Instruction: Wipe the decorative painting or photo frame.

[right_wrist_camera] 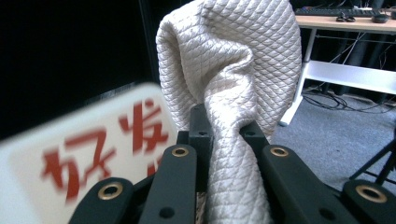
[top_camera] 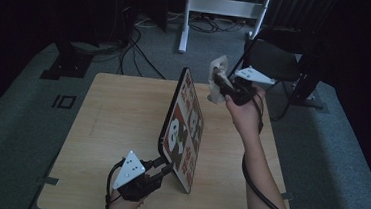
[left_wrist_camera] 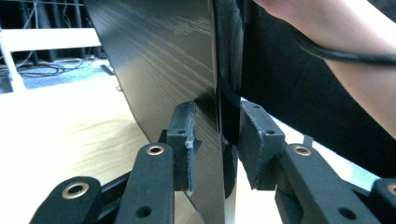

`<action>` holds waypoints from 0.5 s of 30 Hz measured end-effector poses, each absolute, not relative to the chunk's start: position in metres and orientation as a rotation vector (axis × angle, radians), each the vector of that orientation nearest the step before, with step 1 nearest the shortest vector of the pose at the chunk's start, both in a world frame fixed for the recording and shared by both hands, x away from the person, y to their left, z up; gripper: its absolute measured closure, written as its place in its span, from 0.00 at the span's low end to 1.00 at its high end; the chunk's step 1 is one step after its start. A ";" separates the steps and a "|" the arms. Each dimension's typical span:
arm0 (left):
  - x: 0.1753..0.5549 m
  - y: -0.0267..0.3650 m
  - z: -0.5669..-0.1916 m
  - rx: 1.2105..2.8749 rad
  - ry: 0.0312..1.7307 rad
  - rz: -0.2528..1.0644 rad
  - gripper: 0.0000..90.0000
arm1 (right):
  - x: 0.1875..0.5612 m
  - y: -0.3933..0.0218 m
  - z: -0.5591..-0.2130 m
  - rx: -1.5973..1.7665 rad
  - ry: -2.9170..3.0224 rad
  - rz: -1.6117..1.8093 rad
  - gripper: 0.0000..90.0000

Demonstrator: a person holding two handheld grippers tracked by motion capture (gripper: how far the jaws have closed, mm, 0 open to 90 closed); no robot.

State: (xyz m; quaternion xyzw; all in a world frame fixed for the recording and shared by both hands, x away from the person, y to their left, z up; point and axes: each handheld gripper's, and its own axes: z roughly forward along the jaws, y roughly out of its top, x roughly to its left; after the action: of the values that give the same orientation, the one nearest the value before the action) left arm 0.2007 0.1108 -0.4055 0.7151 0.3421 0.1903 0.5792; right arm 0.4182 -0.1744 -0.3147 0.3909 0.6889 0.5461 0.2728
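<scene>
From the high view, the left gripper (top_camera: 161, 169) is pinching the near edge of the panda tray (top_camera: 185, 129), standing it up on the counter (top_camera: 116, 129). The right gripper (top_camera: 221, 85) is holding a cloth (top_camera: 218, 69) up by the tray's far top edge.

In the left gripper view, both pads are pressing the tray's (left_wrist_camera: 187, 70) thin edge.

In the right gripper view, the cloth (right_wrist_camera: 233, 60) is squeezed tight (bunched up). The wiping looks only about to start.

Black tray (left_wrist_camera: 187, 60) edge between jaws
</scene>
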 end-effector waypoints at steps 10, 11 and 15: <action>0.202 0.113 -0.414 1.620 0.870 0.446 0.66 | 0.381 -0.206 -0.343 1.062 1.838 1.471 0.90; 0.202 0.112 -0.417 1.614 0.881 0.436 0.64 | 0.376 -0.209 -0.347 1.060 1.839 1.460 0.90; 0.202 0.103 -0.426 1.618 0.905 0.450 0.63 | 0.370 -0.214 -0.352 1.070 1.830 1.458 0.90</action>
State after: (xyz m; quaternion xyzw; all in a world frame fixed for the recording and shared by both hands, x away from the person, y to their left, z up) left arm 0.2017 0.1035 -0.4258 0.6918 0.3868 0.1923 0.5786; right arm 0.3702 -0.2138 -0.3515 0.3990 0.6828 0.5439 0.2805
